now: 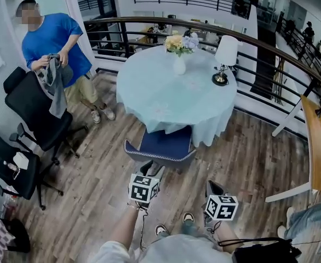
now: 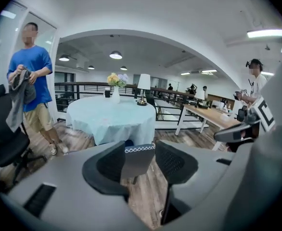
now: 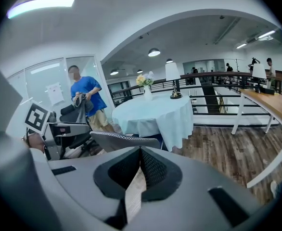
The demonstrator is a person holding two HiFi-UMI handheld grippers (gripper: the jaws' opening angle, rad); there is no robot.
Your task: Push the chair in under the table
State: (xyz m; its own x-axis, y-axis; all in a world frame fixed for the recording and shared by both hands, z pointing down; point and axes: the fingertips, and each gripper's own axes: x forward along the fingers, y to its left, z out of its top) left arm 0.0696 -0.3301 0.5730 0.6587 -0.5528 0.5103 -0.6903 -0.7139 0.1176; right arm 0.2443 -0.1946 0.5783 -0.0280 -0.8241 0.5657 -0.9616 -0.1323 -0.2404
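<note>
Got the chair dead centre of the head view, seat partly under the table's near edge, backrest pointing down-frame. Got the left gripper just below it, jaws spread, pinching nothing. Got the right gripper lower right, jaws pressed together, empty.

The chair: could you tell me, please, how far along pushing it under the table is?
Done: the chair sits partly under the table. In hand: the left gripper, open, lines up on the chair's back; the right gripper is shut, empty. Left: the back juts out, so more pushing remains.
</note>
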